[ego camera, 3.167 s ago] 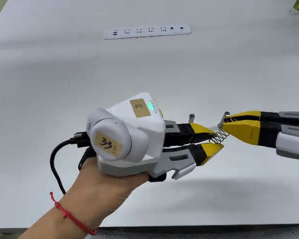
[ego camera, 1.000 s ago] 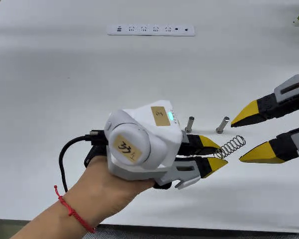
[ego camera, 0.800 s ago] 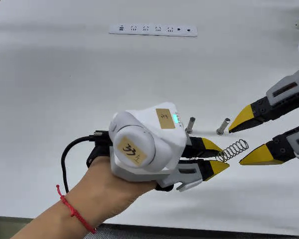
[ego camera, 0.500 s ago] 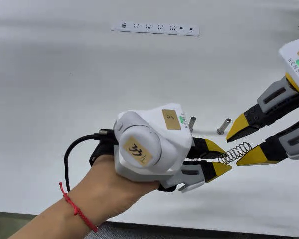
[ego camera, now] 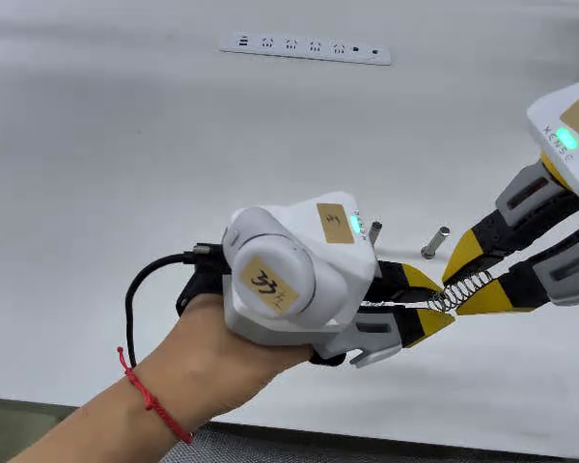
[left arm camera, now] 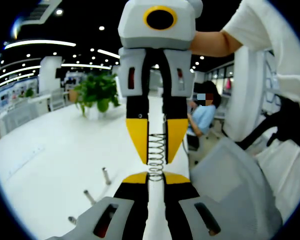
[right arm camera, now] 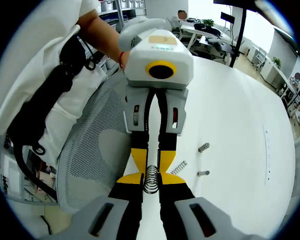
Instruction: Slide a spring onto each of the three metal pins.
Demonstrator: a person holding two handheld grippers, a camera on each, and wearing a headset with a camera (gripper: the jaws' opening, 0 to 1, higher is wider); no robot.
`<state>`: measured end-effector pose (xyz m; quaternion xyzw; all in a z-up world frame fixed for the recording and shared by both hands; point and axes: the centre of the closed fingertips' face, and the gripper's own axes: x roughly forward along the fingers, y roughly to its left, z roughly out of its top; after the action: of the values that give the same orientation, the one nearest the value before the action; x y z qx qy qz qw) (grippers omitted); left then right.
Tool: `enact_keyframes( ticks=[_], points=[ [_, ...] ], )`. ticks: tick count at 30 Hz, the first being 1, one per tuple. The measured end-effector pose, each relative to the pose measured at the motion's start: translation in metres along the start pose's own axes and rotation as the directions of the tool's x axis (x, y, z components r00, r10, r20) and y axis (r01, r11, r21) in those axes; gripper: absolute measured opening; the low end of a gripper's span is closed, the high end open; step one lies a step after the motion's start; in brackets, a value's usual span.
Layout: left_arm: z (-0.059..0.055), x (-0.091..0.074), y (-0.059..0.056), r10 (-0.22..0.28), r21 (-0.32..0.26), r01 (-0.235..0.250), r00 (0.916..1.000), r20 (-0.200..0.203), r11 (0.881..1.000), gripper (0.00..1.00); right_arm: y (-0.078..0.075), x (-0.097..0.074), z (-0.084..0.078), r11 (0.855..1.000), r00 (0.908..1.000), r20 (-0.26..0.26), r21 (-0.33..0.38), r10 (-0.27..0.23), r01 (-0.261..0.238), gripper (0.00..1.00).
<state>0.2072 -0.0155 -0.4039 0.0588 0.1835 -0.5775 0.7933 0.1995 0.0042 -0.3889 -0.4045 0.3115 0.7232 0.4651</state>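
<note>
Left side: the left gripper (ego camera: pixel 430 302) is clenched on the near end of the held spring (ego camera: pixel 461 288), tips aimed at 3 o'clock in the head view.
Right side: the right gripper (ego camera: pixel 455 295) reaches in from 2 o'clock. Its yellow pads press the coils from both flanks, so it looks to be gripping too.
Spring axis: it's up off the table, running 8 to 2 o'clock and bridging the two sets of tips.
Key relation: the nearest pin (ego camera: pixel 435 241) sits at 11 o'clock from the spring, just beside the right gripper's upper jaw. I'd judge the right gripper nearer, and the spring lies crosswise to that pin.
Other pins: the second pin (ego camera: pixel 374 231) peeks past the left gripper's housing. The third pin (left arm camera: pixel 71 220) completes the row in the left gripper view, and all three are bare.
Spare: a loose spring (right arm camera: pixel 178 167) lies on the white table (ego camera: pixel 125 174) near the pins.
Next call: the spring needs turning to line up with a pin.
</note>
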Motion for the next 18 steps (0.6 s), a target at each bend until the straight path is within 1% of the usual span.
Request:
enact_keyframes(
  ticks=[18],
  points=[
    [-0.0001,-0.0021,0.0017,0.012,-0.008,-0.012,0.9997,0.019,1.000,0.11,-0.0030,0.0012,0.0022,1.000,0.9998,-0.021,0.015,-0.004,0.004,0.12]
  ],
)
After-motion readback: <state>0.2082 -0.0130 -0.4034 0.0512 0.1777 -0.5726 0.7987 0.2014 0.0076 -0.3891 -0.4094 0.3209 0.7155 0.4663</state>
